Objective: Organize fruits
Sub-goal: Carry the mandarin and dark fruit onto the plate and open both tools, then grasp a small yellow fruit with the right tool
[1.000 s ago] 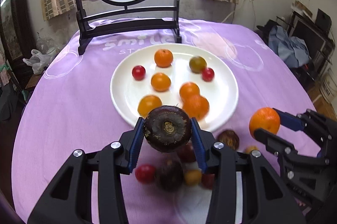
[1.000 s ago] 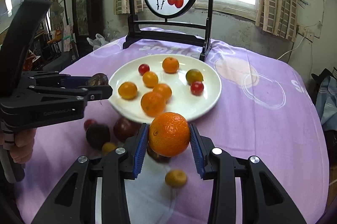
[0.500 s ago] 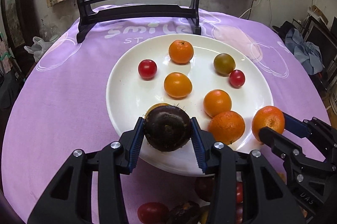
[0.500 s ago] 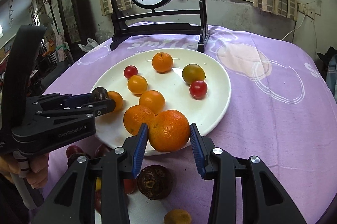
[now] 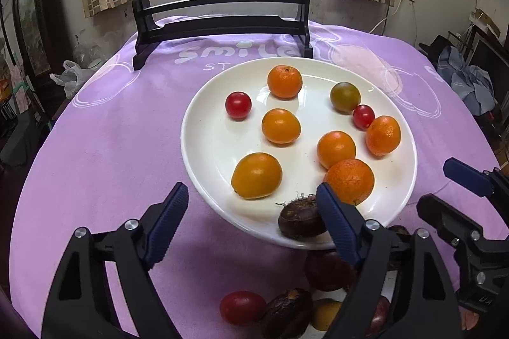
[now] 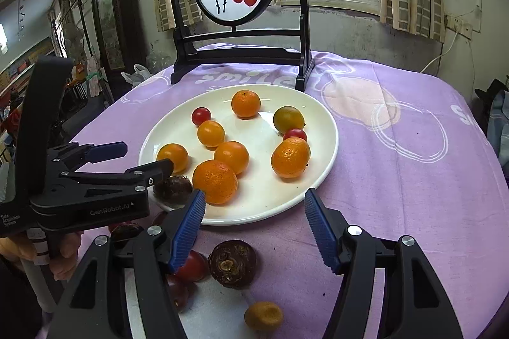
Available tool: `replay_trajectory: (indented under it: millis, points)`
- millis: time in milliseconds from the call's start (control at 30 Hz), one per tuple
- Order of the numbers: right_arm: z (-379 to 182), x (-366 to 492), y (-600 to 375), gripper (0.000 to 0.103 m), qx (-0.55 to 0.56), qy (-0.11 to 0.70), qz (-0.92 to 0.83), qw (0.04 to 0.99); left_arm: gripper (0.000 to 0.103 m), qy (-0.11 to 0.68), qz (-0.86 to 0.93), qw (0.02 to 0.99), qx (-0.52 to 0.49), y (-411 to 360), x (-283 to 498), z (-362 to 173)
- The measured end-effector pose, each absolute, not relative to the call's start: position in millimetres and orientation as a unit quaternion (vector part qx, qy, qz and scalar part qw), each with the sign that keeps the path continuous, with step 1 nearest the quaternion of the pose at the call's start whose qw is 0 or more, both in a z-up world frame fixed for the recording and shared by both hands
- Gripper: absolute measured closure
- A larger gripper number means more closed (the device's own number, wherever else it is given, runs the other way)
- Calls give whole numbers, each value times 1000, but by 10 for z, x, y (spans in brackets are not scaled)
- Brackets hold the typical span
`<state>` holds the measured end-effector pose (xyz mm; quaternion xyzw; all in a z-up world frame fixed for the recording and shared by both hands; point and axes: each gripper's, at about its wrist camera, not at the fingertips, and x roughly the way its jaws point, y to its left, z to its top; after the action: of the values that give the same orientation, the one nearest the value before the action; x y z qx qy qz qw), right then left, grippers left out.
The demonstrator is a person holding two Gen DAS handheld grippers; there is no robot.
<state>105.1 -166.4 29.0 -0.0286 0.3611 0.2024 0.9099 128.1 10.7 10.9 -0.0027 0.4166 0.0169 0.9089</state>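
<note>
On your round white ceramic plate (image 6: 321,176):
round orange citrus fruits (image 6: 215,181): six
small red cherry tomatoes (image 6: 201,115): two
greenish-brown tomato (image 6: 288,118): one
dark brown water chestnut (image 6: 173,185): one
Grippers: two

A white plate (image 5: 203,129) sat on the purple-covered desk (image 5: 105,148), carrying 4 oranges, 2 yellow-orange tomatoes, 2 red cherry tomatoes (image 5: 238,105), 1 greenish tomato (image 5: 345,97) and a dark brown water chestnut (image 5: 300,219) at its near rim. More fruit lay off the plate nearer the camera: another chestnut (image 6: 232,263), red tomatoes, a small orange fruit (image 6: 263,316).
</note>
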Motion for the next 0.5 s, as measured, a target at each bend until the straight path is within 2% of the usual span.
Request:
replay_trajectory:
  millis: [133,500]
  points:
    - [315,969,-1654,38,-48,360,201,910,15,419,15,908,-25,185,1210,120]
    - [173,598,-1825,37,-118,397,218,884,15,414,15,909,-50,391,923,134]
